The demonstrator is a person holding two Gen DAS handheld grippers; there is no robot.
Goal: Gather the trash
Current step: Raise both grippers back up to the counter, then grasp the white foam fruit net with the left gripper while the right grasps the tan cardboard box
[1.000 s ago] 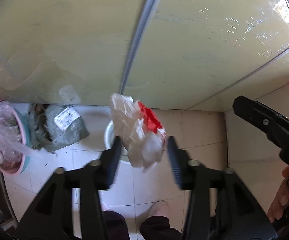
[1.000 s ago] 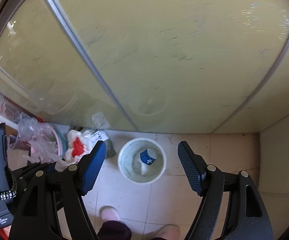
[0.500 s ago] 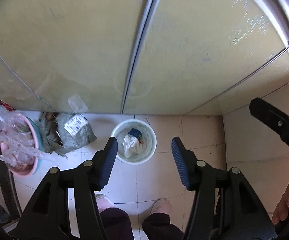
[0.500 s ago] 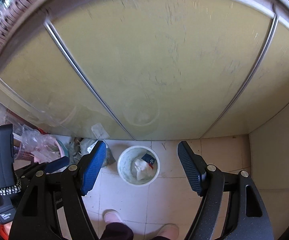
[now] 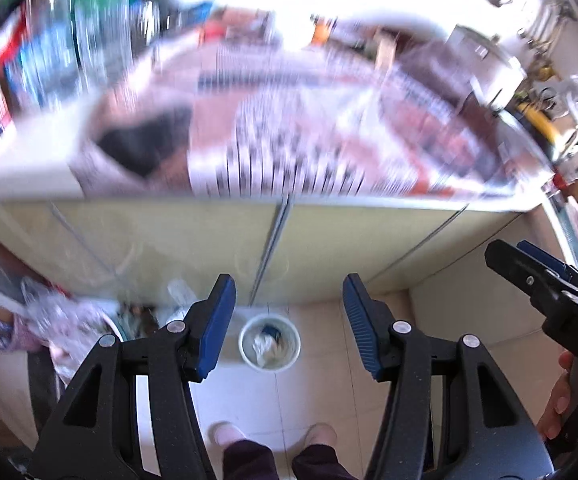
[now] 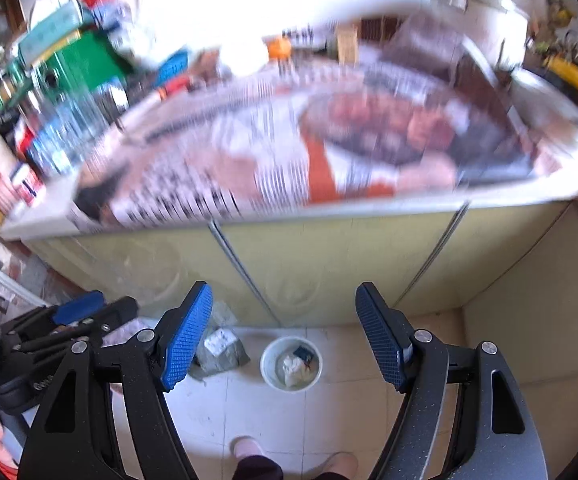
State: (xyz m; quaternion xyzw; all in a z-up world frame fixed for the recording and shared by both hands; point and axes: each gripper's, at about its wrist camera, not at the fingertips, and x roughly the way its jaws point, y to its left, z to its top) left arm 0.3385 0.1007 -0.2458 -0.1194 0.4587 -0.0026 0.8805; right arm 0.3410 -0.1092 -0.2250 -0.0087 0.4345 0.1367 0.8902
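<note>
A small white trash bin stands on the tiled floor below a yellow cabinet, with crumpled white, red and blue trash inside. It also shows in the right wrist view. My left gripper is open and empty, high above the bin. My right gripper is open and empty, also high above it. The right gripper shows at the right edge of the left wrist view. A newspaper-covered countertop appears blurred above.
A grey bag with a white label lies left of the bin. A pink basin with clear plastic sits further left. Bottles and boxes crowd the counter's left side. The person's feet stand on the floor tiles.
The left gripper opened and let the white and red trash drop into the bin. Both grippers then rose, bringing the countertop into view.
</note>
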